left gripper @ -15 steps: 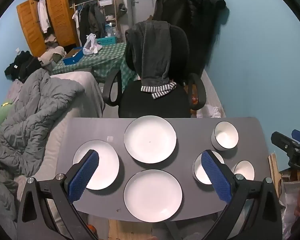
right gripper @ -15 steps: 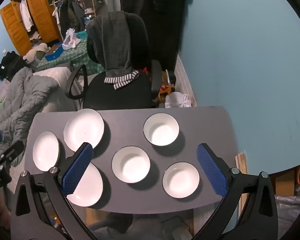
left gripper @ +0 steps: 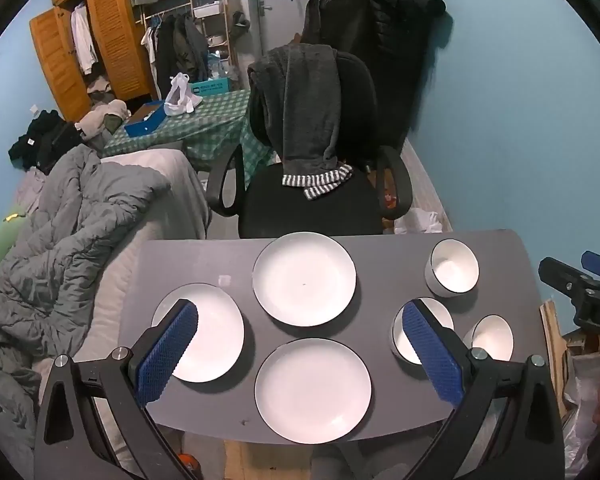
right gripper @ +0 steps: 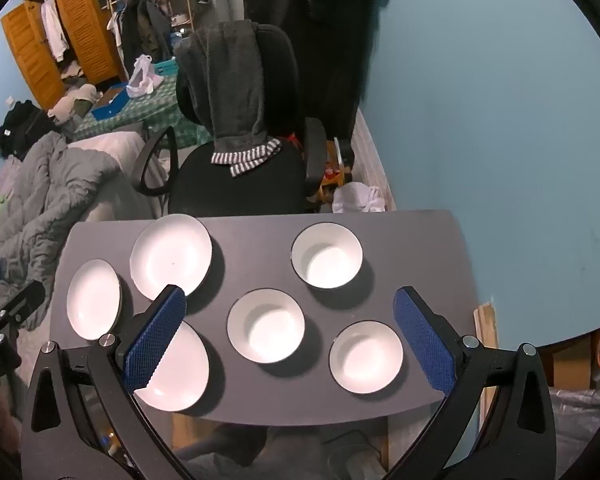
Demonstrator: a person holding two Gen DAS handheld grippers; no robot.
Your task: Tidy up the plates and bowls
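I hold both tongs, left gripper [left gripper: 300,354] and right gripper [right gripper: 290,338], wide open and empty above the table [right gripper: 252,236]. The plate [left gripper: 313,390] at the near edge overhangs slightly, so I judge a clumsy nudge could slide it off.

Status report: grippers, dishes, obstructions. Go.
Left gripper and right gripper open, empty, above grey table. Three white plates, three white bowls unstacked. Nothing blocking.

White letters "DA" on right gripper [left gripper: 596,312] body, rest cut off
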